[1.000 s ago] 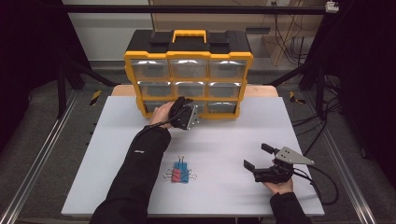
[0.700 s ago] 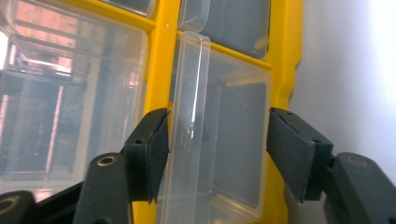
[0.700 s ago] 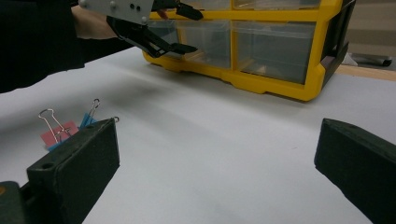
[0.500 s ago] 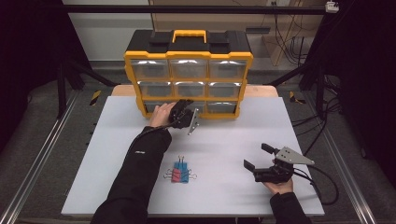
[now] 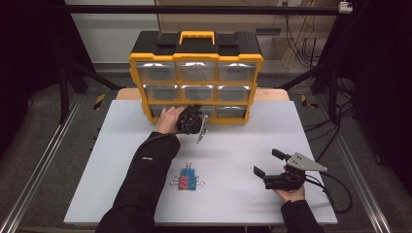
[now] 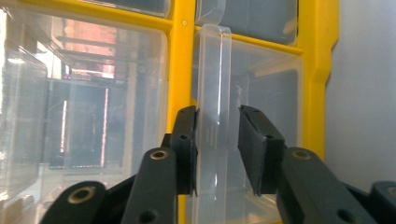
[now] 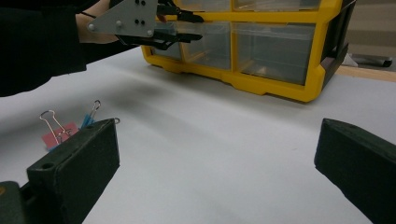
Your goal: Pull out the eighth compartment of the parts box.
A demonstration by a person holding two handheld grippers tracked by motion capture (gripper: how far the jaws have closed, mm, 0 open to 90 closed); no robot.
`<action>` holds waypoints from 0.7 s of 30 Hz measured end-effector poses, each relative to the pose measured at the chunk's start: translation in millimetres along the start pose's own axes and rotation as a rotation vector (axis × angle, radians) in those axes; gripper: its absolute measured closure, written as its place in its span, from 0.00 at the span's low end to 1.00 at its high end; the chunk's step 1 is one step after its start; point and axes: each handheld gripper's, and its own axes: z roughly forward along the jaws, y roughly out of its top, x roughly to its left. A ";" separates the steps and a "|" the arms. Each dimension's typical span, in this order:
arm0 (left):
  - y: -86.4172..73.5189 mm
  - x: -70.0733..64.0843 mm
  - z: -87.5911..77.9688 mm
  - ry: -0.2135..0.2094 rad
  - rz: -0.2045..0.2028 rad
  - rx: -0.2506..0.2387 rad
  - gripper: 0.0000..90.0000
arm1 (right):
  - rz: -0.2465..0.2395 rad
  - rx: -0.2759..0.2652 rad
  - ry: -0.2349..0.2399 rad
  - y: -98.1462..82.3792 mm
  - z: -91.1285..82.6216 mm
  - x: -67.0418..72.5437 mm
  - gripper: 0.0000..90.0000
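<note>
Jaws of my left gripper point(image 6: 217, 149) have just been closing around the clear pull tab point(image 6: 214, 93) of a bottom-row drawer point(image 5: 194, 112) in the yellow cabinet point(image 5: 196, 57). In the left gripper view the tab stands between the pads; one pad lies against it and the other looks a hair off, so I judge the grip not quite made and cannot call it clamped. That drawer sits in the cabinet's lowest row, at the middle column by the high view, and it looks shut in its slot.

I read the step as taking hold of the drawer to draw it open. Next I need to finish the squeeze until both pads press the tab, then pull straight away from the cabinet's front, level with the table point(image 5: 243, 145), so the thin plastic does not slip out or twist.

My right gripper point(image 5: 268, 167) rests well in front of the cabinet, toward its right end, jaws wide apart with nothing between them. The binder clips point(image 5: 187, 180) lie in front of the cabinet too, nearer its left half, untouched.
</note>
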 end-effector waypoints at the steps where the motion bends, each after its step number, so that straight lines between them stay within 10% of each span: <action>1: 0.0 -0.2 0.5 0.017 0.024 0.001 0.77 | 0.000 0.000 0.000 0.1 -0.1 -0.1 0.01; 21: 2.5 -2.5 -1.1 0.040 0.068 0.023 0.83 | -0.004 -0.010 0.005 0.2 -0.3 -0.8 0.01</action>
